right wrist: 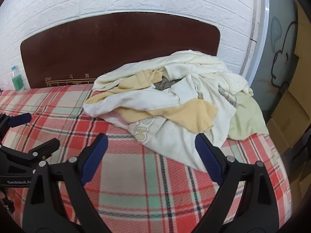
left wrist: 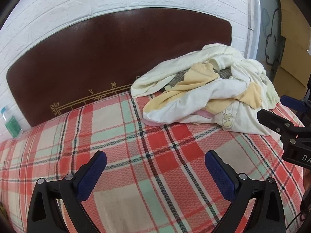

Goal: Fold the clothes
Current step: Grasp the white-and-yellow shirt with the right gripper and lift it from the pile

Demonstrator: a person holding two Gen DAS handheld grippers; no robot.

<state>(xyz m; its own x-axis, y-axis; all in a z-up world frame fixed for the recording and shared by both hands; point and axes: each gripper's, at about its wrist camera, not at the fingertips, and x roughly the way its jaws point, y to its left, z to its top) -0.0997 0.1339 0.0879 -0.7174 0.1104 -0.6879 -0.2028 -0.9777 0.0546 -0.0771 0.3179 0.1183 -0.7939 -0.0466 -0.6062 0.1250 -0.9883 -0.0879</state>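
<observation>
A loose pile of clothes (left wrist: 204,93) (right wrist: 175,101) lies on the plaid bedcover (left wrist: 136,155) (right wrist: 136,174) near the headboard: cream, white and pale yellow garments, with a light green one at the right. My left gripper (left wrist: 155,159) hovers open over bare bedcover, short of the pile and to its left. My right gripper (right wrist: 151,137) is open too, just in front of the pile's near white edge, with nothing between its pads. Each gripper shows at the edge of the other's view: the right gripper (left wrist: 279,110) and the left gripper (right wrist: 37,131).
A dark brown headboard (left wrist: 116,48) (right wrist: 116,44) stands against a white brick wall. A water bottle (left wrist: 10,122) (right wrist: 17,79) stands at the bed's far left corner. Cardboard boxes (right wrist: 287,112) are stacked beyond the bed's right edge.
</observation>
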